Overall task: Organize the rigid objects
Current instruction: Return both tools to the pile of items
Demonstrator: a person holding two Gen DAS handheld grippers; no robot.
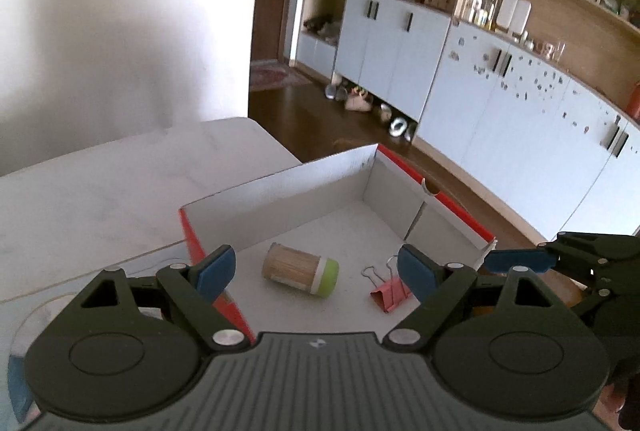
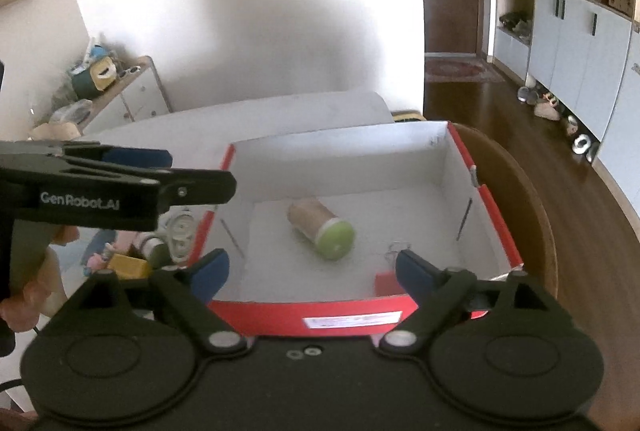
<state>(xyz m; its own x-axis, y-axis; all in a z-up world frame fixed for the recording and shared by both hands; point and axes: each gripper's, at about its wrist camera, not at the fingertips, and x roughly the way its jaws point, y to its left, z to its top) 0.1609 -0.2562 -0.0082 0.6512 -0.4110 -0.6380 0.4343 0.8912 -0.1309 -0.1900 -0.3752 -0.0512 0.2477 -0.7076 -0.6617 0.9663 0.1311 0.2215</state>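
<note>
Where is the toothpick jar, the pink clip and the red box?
toothpick jar [image 1: 300,270], left wrist view, on its clear side.
pink clip [image 1: 387,295], left wrist view, on its folded pink body.
red box [image 2: 344,313], right wrist view, on its near outer wall.

The left tongs [image 1: 316,271] stand wide apart with nothing between the blue pads, above a red-sided box [image 1: 280,199] on the white table [image 1: 100,191]. On the box floor a toothpick jar [image 1: 300,270] with a green cap lies on its side. A pink binder clip [image 1: 388,291] lies near it, apart. The right tongs [image 1: 520,259] enter at the right edge.
</note>
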